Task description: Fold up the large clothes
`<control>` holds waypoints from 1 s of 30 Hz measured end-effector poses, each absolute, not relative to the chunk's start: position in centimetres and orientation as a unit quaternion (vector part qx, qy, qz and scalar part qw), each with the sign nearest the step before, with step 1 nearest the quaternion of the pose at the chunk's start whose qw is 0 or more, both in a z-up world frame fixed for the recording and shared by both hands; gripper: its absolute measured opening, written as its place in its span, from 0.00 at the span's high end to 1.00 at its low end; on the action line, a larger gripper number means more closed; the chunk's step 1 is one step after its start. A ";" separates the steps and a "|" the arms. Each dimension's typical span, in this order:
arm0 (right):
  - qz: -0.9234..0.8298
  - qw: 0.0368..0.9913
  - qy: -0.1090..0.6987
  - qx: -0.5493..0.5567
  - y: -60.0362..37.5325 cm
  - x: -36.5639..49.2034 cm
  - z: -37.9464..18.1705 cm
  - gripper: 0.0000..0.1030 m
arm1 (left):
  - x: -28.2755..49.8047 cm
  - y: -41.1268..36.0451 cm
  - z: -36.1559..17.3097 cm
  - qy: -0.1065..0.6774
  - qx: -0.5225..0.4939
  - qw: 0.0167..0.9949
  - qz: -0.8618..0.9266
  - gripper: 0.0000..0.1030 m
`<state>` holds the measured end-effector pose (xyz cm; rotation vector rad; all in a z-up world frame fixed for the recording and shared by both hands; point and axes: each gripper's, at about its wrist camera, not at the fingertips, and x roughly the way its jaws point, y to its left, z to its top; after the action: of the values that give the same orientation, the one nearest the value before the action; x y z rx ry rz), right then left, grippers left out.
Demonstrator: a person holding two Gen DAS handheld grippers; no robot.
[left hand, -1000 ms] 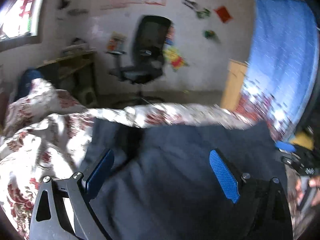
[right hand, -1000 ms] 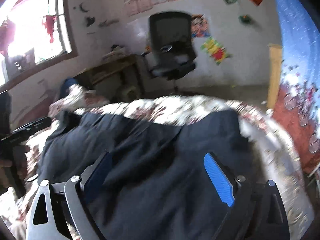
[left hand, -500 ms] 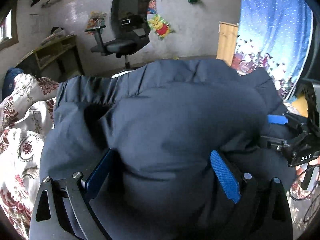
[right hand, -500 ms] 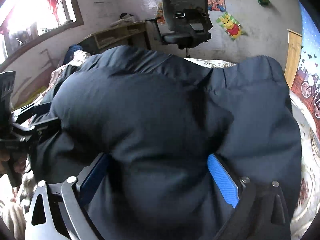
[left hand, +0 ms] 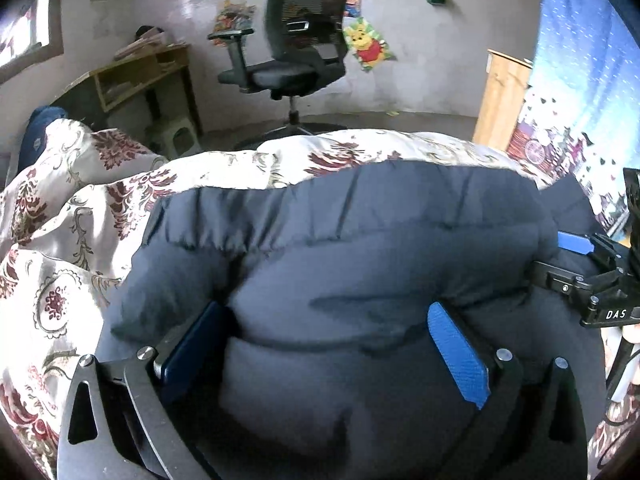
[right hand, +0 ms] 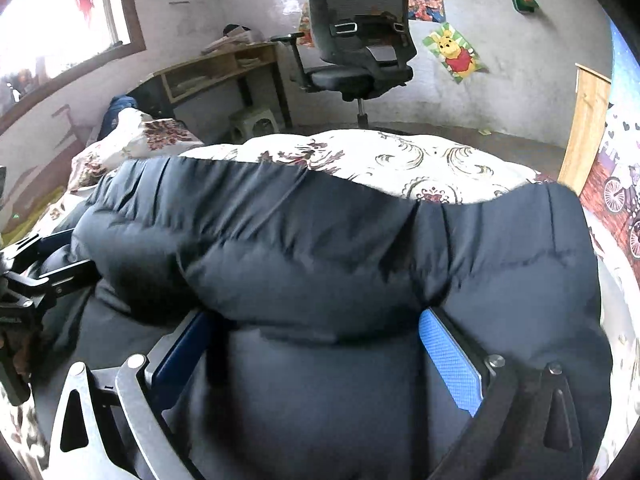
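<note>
The dark navy quilted puffer jacket (left hand: 360,264) lies doubled over on the cream bedspread with dark red floral print (left hand: 60,240), its long axis running from 9 to 3 o'clock across both wrist views and its folded-over flap bulging between each pair of blue-padded fingers. The left gripper (left hand: 328,344) and right gripper (right hand: 316,344) have just been opening and now stand spread wide with padding between the jaws, apparently released. Both sit at 6 o'clock of the jacket, equally near, each seeing the other beside it.
</note>
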<state>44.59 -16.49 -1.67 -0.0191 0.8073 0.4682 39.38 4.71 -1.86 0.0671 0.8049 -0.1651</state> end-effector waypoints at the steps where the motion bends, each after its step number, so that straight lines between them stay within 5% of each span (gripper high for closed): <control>1: 0.224 0.892 0.392 -0.011 -16.3 45.1 -1.8 0.00 | 39.6 5.0 -1.8 0.392 0.029 0.916 -0.078 0.01; 14: 0.220 0.879 0.421 -0.028 -15.1 48.0 -3.3 0.00 | 43.1 6.0 -4.3 0.457 0.011 0.887 -0.060 0.01; 30: 0.219 0.893 0.391 -0.024 -15.2 47.4 -4.1 0.00 | 42.7 6.2 -5.2 0.445 0.001 0.893 -0.063 0.01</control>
<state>47.35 -15.16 -4.09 -0.0490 0.8119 0.4552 42.75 6.15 -5.20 0.0023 0.9235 -0.1312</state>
